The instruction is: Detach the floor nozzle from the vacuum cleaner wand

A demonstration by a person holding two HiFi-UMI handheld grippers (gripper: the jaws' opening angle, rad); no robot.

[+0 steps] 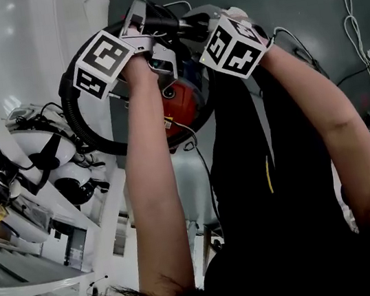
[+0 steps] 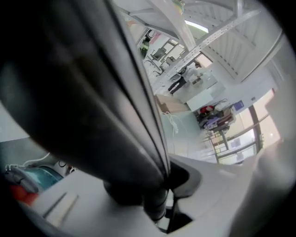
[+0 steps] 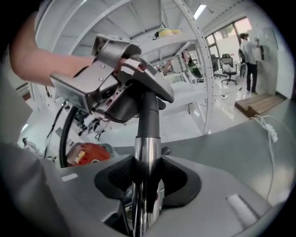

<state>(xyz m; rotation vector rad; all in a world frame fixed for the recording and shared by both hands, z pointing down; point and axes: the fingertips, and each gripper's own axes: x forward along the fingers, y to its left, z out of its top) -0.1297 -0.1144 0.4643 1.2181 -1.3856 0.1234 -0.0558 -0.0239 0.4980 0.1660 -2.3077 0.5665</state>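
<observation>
L gripper (image 2: 162,194): jaws narrow, clamped on dark handle (image 2: 92,106). R gripper (image 3: 144,185): jaws wider, gripping chrome wand (image 3: 147,155) just below handle. Both held out in air, arms stretched, grippers close together. Hose (image 1: 75,119) loops at left; red vac body (image 1: 182,106) beyond arms.

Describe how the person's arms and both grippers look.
Both forearms are bare, with no sleeves showing; the top is black. The left gripper and right gripper each bear a white cube with black square markers. Their fingers are broad and light grey, with black textured pads at the inner notch.
</observation>
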